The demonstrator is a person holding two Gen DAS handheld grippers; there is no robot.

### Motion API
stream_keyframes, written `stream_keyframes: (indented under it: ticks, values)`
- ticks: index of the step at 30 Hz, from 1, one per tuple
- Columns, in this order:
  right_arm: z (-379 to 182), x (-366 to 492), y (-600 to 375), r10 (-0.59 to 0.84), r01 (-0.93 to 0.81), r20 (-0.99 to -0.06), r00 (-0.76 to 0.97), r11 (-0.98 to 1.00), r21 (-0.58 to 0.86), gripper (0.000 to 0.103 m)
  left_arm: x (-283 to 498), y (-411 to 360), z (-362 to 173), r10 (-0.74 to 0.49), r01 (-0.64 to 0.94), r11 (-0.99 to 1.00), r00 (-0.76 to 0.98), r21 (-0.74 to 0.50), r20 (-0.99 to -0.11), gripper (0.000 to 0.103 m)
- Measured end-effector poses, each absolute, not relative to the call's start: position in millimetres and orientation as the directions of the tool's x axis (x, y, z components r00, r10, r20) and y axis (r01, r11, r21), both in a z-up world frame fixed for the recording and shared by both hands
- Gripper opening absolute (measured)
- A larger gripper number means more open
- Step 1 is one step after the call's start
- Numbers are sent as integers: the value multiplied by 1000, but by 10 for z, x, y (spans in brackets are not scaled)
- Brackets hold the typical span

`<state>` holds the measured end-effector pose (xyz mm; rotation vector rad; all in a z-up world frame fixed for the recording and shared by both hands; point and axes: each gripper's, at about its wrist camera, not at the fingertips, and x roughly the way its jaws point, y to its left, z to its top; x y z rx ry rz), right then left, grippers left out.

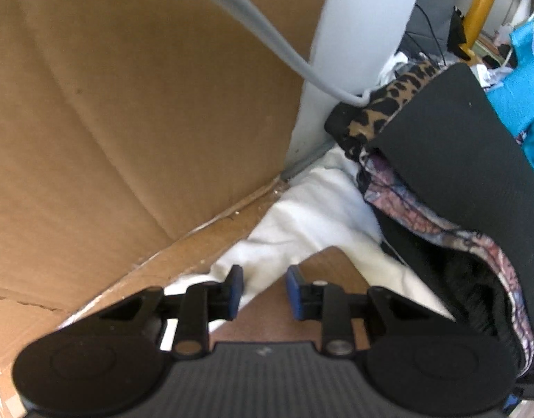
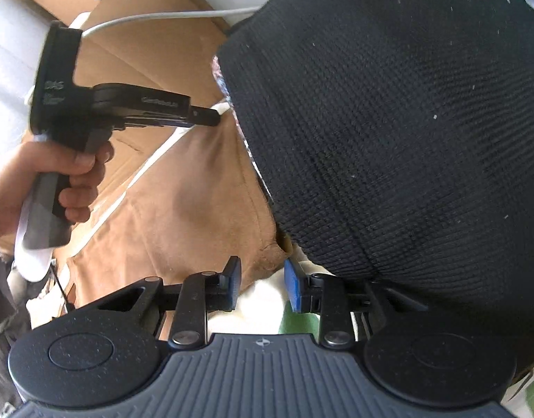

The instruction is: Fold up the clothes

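Right wrist: black knit garment [image 2: 388,132] crowds right gripper [image 2: 261,287], jaws apart.

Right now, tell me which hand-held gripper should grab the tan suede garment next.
Probably right: the right hand-held gripper hangs open beside the tan suede garment. The left hand-held gripper is open too, above white cloth and the garment's corner.

Soft daylight, motion blur throughout, fisheye bending at edges, dark corners
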<state>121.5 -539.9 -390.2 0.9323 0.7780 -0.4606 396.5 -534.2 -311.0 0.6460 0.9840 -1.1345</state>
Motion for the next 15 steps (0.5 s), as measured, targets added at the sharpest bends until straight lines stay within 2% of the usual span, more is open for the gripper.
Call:
stream_keyframes:
  ticks: [9,11,12,13,15]
  values:
    - [-3979,1399,-5392,-45,683,-781,623,517,516,30,3957,-5242,-3066,-451,954,296,96,-48,-887,29]
    - [-3983,1436,-5404,-39,680,-784,619,526,511,25,3959,-5216,-3052,-456,955,294,98,-46,-885,29]
    - [-3981,1452,-5409,-36,677,-786,617,534,507,13,3961,-5206,-3050,-460,955,292,96,-48,-883,29]
    - [-3978,1467,-5413,-33,673,-788,615,543,503,6,3963,-5193,-3040,-464,956,288,94,-50,-881,29]
    - [-3947,1476,-5416,-35,659,-786,617,569,492,5,3980,-5170,-3013,-474,959,278,87,-56,-877,29]
